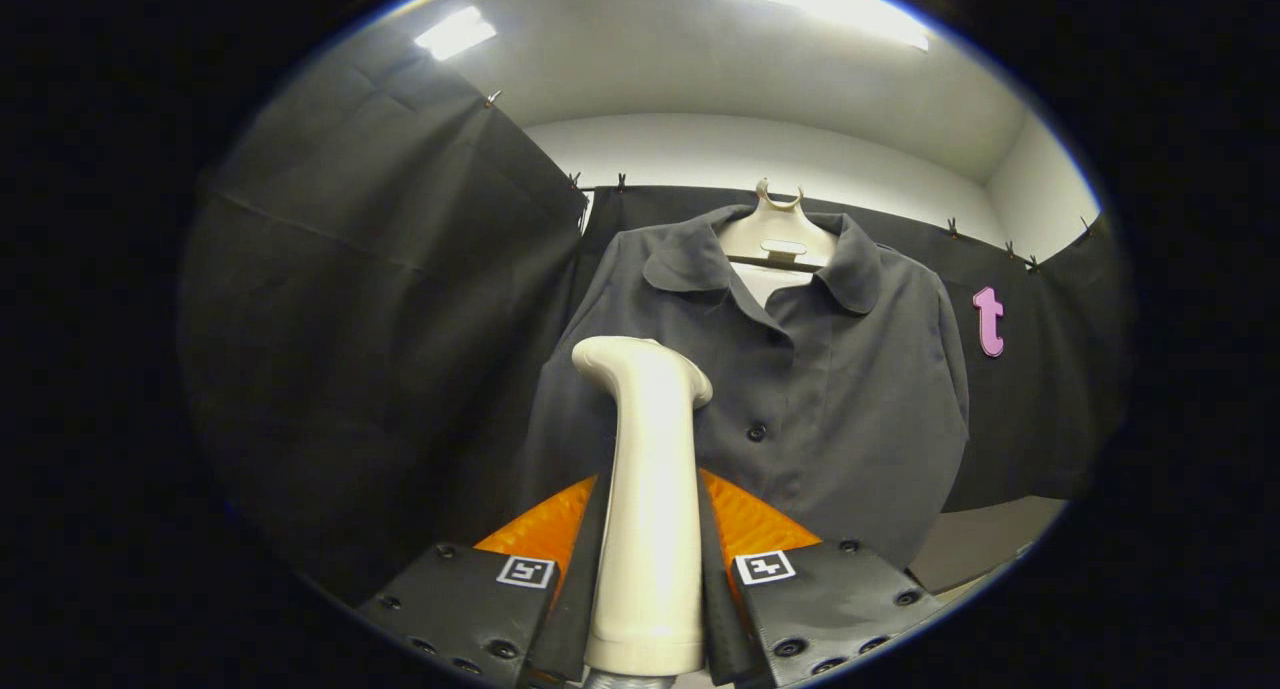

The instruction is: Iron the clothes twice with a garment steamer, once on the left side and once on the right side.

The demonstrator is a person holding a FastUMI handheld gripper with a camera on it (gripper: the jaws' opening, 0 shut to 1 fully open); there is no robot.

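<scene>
- Shirt [850, 399]: dark grey, collared, buttoned down the front, hanging on a pale hanger [778, 231] against the booth wall; beyond the claw, toward 1 o'clock of the steamer head.
- Steamer [648, 489]: cream handle, upright between the fingers, head bent toward 11 o'clock, over the shirt's side at 9 o'clock.
- Claw [648, 569]: closed on the steamer handle, both fingers pressing its sides.
- Bench [985, 549]: pale corner at 4 o'clock, below the hem.
- Risk: handle smooth and tall; could twist or slip in the grip if the head drags on cloth.
- Risk: loose fabric may swing away on the hanger, so a pass could miss.
</scene>
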